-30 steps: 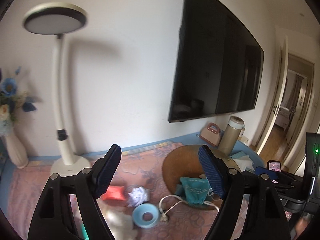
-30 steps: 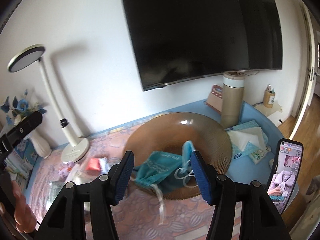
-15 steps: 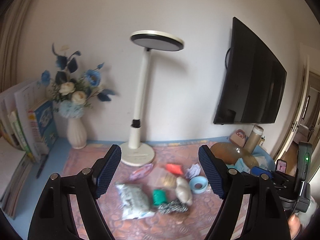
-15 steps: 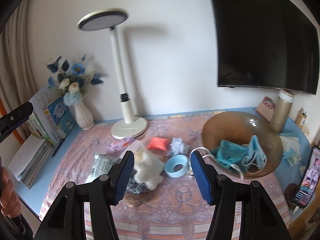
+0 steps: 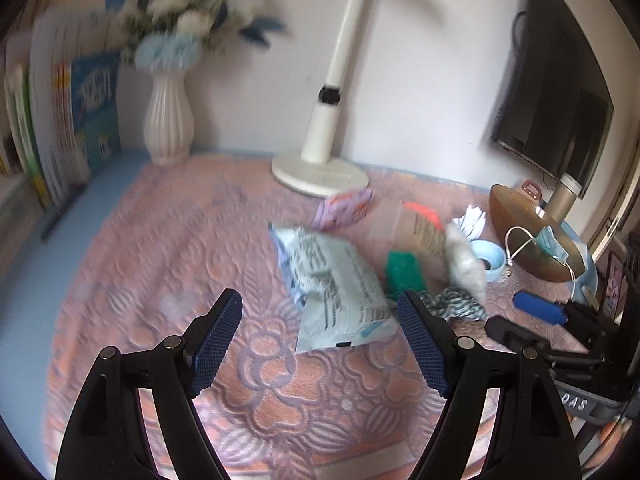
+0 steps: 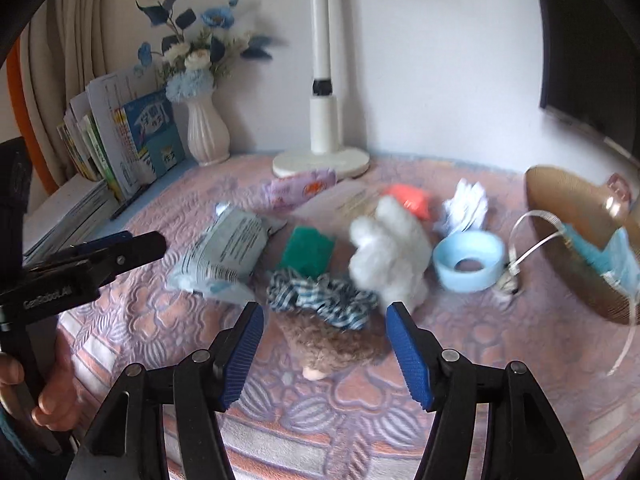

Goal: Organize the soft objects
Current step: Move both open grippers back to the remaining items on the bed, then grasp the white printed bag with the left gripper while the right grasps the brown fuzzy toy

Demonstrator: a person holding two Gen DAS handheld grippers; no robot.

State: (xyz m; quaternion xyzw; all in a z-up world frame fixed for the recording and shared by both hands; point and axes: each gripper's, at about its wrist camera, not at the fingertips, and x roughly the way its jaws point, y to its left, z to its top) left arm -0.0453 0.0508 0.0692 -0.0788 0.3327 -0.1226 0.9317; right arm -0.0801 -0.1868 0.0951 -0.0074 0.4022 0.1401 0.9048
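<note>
At the far left of the surface (image 6: 168,364), books (image 6: 132,140) lean by a white vase (image 6: 206,136) of blue flowers, and the left gripper (image 5: 320,340) hovers over the patterned cloth with its fingers wide apart, holding nothing. Just ahead of it lies a pale printed packet (image 5: 336,284); in the right wrist view the same packet (image 6: 228,248) sits left of a green pouch (image 6: 308,252). Moving right, a checked scrunchie (image 6: 320,300) touches a brown fuzzy toy (image 6: 332,344), which lies between the open, empty fingers of the right gripper (image 6: 326,356). Beside these stands a white plush toy (image 6: 388,248), then an orange item (image 6: 408,196), crumpled white paper (image 6: 468,204) and a blue tape roll (image 6: 468,260). Behind the pile stands a lamp (image 6: 324,160). At the far right, a brown bowl (image 6: 576,264) already holds blue face masks (image 6: 600,248), straps trailing over its rim.

So the sorting looks barely begun — only the masks are in the bowl, while the plush toy, scrunchie, fuzzy toy and pouch all wait on the cloth. The fuzzy toy seems the likeliest next pick for the right gripper, though motion blur makes that a guess.
</note>
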